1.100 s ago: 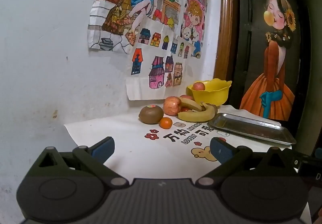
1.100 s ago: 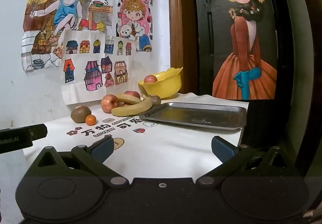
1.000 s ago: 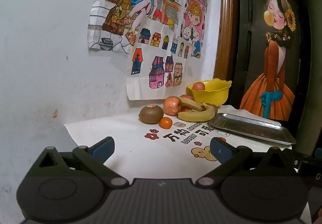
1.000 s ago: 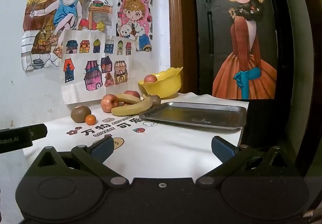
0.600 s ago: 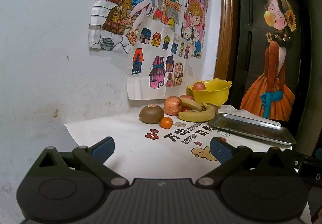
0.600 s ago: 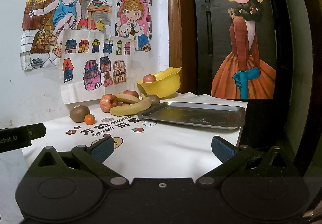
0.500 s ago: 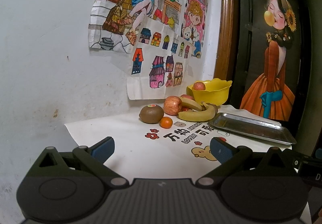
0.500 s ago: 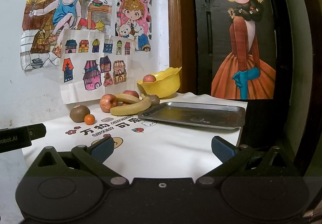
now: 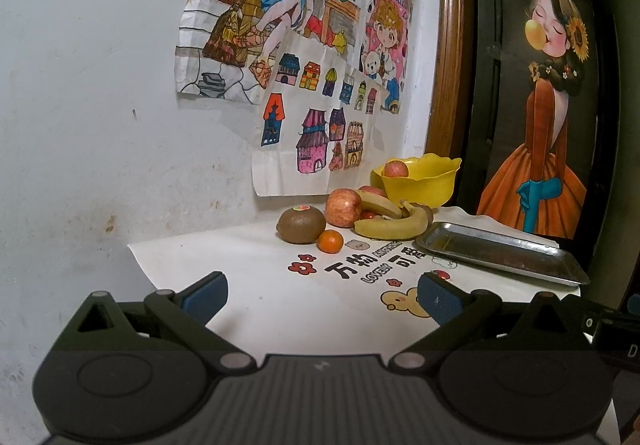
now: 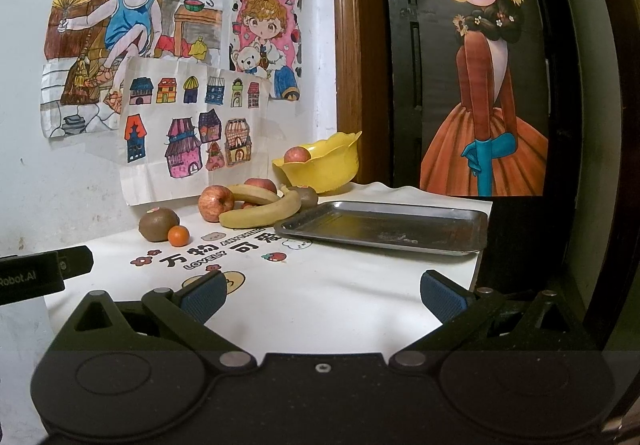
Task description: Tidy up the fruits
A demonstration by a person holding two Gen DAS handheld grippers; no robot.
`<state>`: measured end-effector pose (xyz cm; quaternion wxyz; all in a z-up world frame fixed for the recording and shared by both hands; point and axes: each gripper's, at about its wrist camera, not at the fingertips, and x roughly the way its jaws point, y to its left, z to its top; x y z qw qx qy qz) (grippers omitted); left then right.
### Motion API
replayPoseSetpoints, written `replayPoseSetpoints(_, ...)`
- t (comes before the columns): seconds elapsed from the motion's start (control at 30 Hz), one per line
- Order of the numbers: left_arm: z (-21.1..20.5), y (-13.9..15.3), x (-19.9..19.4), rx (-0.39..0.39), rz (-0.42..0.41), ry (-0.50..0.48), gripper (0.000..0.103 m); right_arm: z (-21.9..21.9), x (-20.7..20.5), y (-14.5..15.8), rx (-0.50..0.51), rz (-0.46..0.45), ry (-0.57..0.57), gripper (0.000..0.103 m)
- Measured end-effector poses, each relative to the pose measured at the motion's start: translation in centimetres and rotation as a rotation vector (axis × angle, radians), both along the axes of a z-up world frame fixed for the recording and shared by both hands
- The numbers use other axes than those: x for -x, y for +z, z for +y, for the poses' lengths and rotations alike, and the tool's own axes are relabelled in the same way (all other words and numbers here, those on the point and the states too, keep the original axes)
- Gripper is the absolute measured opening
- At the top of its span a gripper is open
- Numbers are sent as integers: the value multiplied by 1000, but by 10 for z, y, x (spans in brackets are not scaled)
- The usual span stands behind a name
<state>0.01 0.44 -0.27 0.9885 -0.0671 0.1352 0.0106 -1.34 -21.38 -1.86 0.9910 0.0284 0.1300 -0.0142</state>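
Note:
Fruit lies in a cluster at the back of a white cloth: a brown kiwi (image 9: 301,225) (image 10: 158,224), a small orange (image 9: 330,241) (image 10: 178,235), a red apple (image 9: 343,207) (image 10: 215,202) and two bananas (image 9: 394,228) (image 10: 260,216). A yellow bowl (image 9: 424,185) (image 10: 326,165) behind them holds another apple (image 10: 297,154). An empty metal tray (image 9: 496,251) (image 10: 388,227) lies to the right. My left gripper (image 9: 322,295) and right gripper (image 10: 322,295) both hover open and empty over the cloth's front, well short of the fruit.
Children's drawings (image 10: 160,57) hang on the white wall behind the fruit. A wooden door frame (image 10: 360,57) and a dark panel with a painted figure (image 10: 486,85) stand at the right. The left gripper's body (image 10: 36,277) shows at the right wrist view's left edge.
Both grippers have barely shifted; the fruit, bowl and tray stay where they were, and both grippers remain open.

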Motion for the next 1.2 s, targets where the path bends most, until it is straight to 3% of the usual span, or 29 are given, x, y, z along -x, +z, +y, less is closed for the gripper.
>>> replayPoseSetpoints(0.7, 0, -8, -4, -10, 8, 6, 103, 1, -3, -1, -7, -4, 18, 102)
replayPoseSetpoints(0.87, 17, 6, -18, -1, 46, -9, 103, 3, -21, 26, -24, 17, 174, 102)
replayPoseSetpoints(1.0, 39, 20, -37, 16, 68, -18, 103, -3, -48, 61, -114, 14, 281, 102)
replayPoseSetpoints(1.2, 72, 32, -79, 6, 78, -17, 103, -3, -97, 101, -179, -48, 308, 102)
